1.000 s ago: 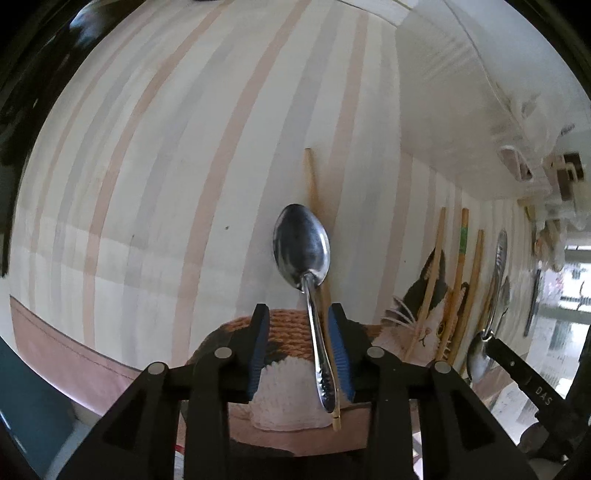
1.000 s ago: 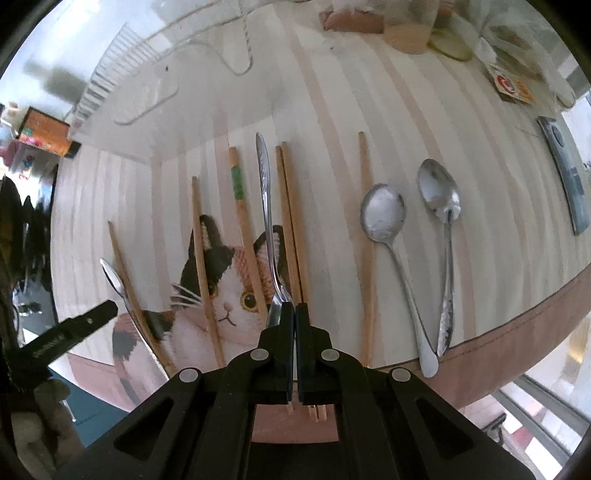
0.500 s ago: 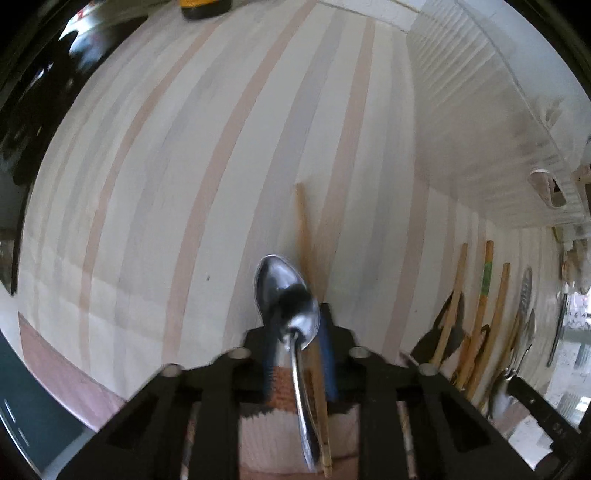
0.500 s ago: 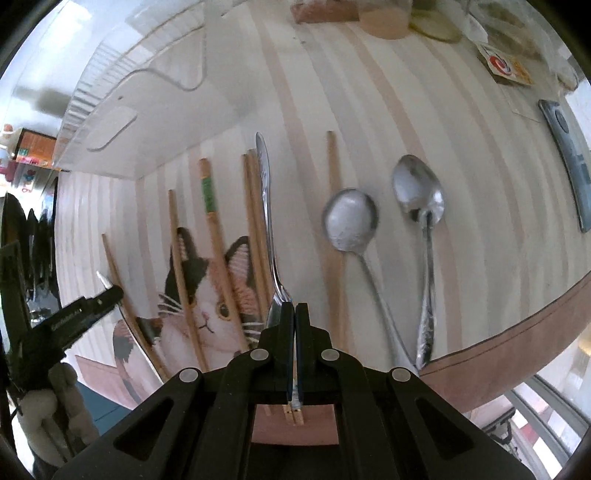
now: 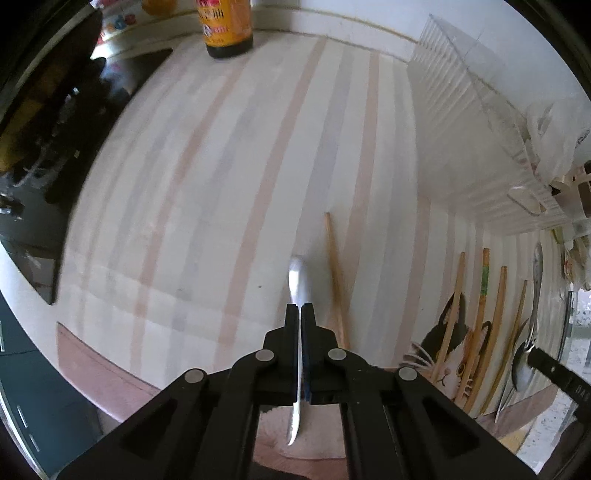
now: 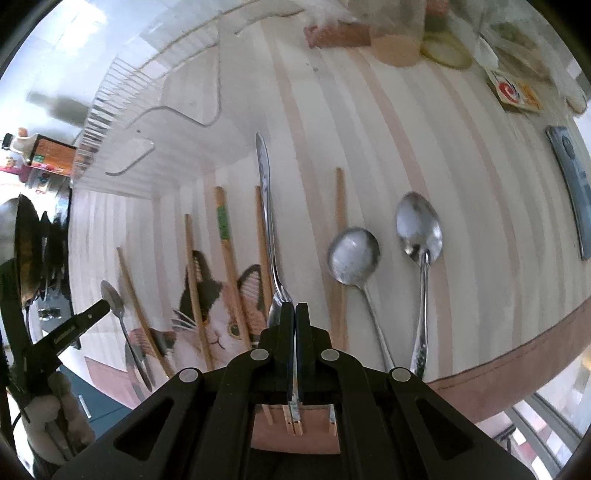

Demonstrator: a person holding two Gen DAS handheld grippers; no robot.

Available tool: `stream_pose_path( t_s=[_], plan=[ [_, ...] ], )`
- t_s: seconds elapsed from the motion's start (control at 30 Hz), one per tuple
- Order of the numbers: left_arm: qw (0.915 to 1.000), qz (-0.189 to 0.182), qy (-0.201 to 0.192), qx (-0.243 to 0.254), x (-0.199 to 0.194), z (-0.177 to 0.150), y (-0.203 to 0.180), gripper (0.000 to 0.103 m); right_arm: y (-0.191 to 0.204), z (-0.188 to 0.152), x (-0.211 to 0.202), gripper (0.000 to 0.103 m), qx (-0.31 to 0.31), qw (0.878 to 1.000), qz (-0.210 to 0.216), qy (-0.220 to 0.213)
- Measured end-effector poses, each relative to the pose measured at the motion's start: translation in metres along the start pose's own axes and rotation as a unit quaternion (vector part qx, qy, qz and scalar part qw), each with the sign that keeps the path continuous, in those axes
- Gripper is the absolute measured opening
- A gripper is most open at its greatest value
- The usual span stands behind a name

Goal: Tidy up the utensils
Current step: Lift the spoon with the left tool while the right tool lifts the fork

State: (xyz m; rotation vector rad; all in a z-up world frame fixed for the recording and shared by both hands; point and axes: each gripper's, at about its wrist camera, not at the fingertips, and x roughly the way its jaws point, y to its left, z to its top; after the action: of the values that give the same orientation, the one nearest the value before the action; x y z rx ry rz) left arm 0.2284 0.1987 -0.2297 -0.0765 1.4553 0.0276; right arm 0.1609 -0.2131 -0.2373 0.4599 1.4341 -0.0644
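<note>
**Sorting barely begun: both jaws loaded, most utensils waiting**

We are working over a striped desk [image 6: 461, 206], using its cat picture [image 6: 218, 314] as our landmark. Judging by the layout, we are early in the task: chopsticks [image 6: 223, 236] are lying across and beside the cat, two spoons [image 6: 352, 254] are resting well to its right, and nothing looks gathered into the clear rack [image 6: 147, 110] beyond it.

Our left gripper [image 5: 300, 310] is holding a spoon [image 5: 298, 280] edge-on, jaws closed tight on its handle, left of the cat and beside a lone chopstick [image 5: 334, 266]. Our right gripper [image 6: 295, 310] is clamping a fork [image 6: 267, 206] at its neck, jaws nearly touching, over the cat's ear.

Only the left view is showing the orange bottle [image 5: 227, 26] far beyond the cat. Only the right view is showing the two loose spoons, the grey remote [image 6: 570, 184] and the packets past them.
</note>
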Motion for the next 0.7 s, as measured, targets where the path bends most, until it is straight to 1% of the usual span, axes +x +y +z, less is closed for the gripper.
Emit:
stream_pose_path(
  t_s=[0.1, 0.13, 0.17, 0.2, 0.27, 0.3, 0.33, 0.37, 0.43, 0.53, 0.57, 0.63, 0.7],
  plan=[
    [0.9998, 0.006, -0.021, -0.001, -0.026, -0.004, 0.010, 0.000, 0.004, 0.005, -0.008, 0.001, -0.009, 1.000, 0.005, -0.011],
    [0.9996, 0.009, -0.025, 0.003, -0.029, -0.005, 0.002, 0.000, 0.009, 0.006, -0.007, 0.001, -0.011, 1.000, 0.007, -0.016],
    [0.9995, 0.009, -0.028, 0.006, -0.033, -0.006, 0.003, 0.000, 0.010, 0.008, -0.010, 0.001, -0.014, 1.000, 0.008, -0.020],
    [0.9995, 0.005, -0.030, 0.007, -0.036, -0.005, 0.001, 0.000, 0.012, 0.009, -0.013, 0.001, -0.017, 1.000, 0.010, -0.024],
    [0.9995, -0.014, -0.029, 0.003, -0.039, -0.003, 0.011, 0.002, 0.016, 0.011, -0.016, 0.001, -0.021, 0.999, 0.015, -0.031],
    [0.9994, -0.030, -0.016, 0.006, -0.032, -0.004, 0.017, 0.004, 0.018, 0.012, -0.017, 0.001, -0.023, 0.999, 0.015, -0.031],
    [0.9993, -0.037, -0.001, 0.007, -0.021, -0.005, 0.006, 0.009, 0.018, 0.014, -0.018, 0.001, -0.024, 0.999, 0.015, -0.032],
    [0.9992, -0.038, 0.013, 0.007, -0.013, -0.008, 0.009, 0.019, 0.018, 0.015, -0.018, 0.001, -0.024, 0.999, 0.014, -0.032],
    [0.9988, -0.037, 0.025, 0.018, 0.002, -0.018, 0.010, 0.032, 0.017, 0.016, -0.016, 0.001, -0.024, 0.999, 0.013, -0.035],
    [0.9983, -0.030, 0.038, 0.033, 0.015, -0.034, 0.016, 0.033, 0.016, 0.014, -0.011, 0.001, -0.020, 0.999, 0.006, -0.031],
    [0.9986, -0.026, 0.022, 0.042, 0.011, -0.038, 0.016, 0.041, 0.016, 0.013, -0.010, 0.001, -0.020, 0.999, 0.005, -0.029],
    [0.9979, -0.002, 0.017, 0.063, 0.011, -0.045, 0.011, 0.045, 0.014, 0.013, -0.009, 0.001, -0.019, 0.999, 0.000, -0.028],
    [0.9966, 0.022, 0.008, 0.079, 0.010, -0.047, 0.005, 0.045, 0.013, 0.013, -0.008, 0.001, -0.016, 1.000, -0.002, -0.026]
  ],
)
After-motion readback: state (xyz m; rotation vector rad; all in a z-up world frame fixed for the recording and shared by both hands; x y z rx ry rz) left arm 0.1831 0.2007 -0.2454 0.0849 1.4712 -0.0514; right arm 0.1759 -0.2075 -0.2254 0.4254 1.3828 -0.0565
